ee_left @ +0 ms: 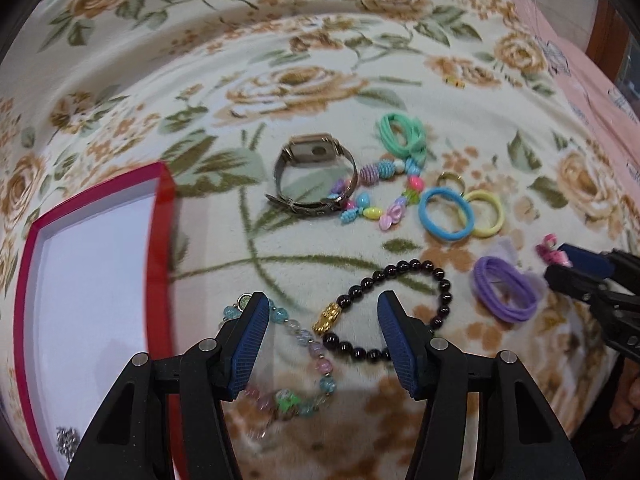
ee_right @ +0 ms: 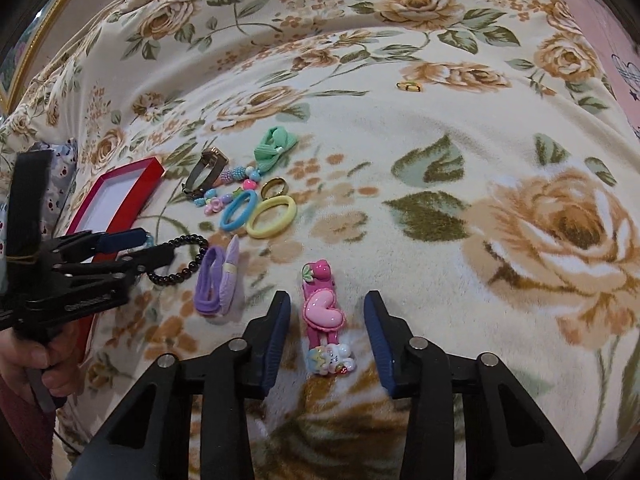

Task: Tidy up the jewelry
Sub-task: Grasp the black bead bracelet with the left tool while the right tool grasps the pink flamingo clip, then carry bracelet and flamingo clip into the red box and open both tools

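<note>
Left gripper (ee_left: 322, 320) half open, empty, above black bracelet (ee_left: 400, 308) on blanket (ee_left: 360, 92) beside red box (ee_left: 164, 184). Right gripper (ee_right: 326, 324) open astride pink clip (ee_right: 324, 316), pads clear.

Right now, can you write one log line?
left claw: open over black bead bracelet | right claw: open around pink hair clip | red box: open

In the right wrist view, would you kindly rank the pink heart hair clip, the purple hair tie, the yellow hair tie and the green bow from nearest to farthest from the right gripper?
1. Pink heart hair clip, between the right gripper fingers, untouched.
2. Purple hair tie, just left.
3. Yellow hair tie, beyond, up-left.
4. Green bow, farthest back.
</note>
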{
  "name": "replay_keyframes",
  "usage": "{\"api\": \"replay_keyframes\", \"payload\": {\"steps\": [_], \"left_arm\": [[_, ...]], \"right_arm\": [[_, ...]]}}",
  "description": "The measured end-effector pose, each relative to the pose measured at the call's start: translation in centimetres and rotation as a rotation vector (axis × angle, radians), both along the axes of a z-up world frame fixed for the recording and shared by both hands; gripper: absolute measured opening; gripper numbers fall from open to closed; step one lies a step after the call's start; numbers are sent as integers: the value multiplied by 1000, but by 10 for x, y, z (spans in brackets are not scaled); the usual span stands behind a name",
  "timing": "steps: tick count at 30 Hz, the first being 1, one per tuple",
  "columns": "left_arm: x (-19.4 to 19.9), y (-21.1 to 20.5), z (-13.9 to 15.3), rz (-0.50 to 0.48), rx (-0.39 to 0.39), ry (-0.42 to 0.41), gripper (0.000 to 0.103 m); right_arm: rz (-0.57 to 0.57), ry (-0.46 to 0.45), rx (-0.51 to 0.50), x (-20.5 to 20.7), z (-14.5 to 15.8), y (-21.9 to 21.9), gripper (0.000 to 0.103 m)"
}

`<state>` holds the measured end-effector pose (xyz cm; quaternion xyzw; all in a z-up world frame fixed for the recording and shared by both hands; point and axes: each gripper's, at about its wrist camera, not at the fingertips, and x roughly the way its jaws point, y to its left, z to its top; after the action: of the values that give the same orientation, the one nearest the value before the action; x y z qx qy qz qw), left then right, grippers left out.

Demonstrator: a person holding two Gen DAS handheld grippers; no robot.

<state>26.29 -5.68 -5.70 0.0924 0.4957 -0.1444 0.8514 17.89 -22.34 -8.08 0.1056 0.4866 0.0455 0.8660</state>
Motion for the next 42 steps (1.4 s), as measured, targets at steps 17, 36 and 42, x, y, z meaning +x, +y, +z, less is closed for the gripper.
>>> {"api": "replay_keyframes", "payload": {"steps": [17, 36, 42], "left_arm": [[-27, 8, 27, -22, -141, -44, 7], [-95, 101, 93, 157, -237, -155, 7], [-102, 118, 103, 186, -239, -189, 7]], "right_arm": [[22, -97, 65, -4, 32, 7, 18], [205, -152, 127, 9, 61, 88, 18], [280, -164, 135, 19, 66, 121, 18]]}}
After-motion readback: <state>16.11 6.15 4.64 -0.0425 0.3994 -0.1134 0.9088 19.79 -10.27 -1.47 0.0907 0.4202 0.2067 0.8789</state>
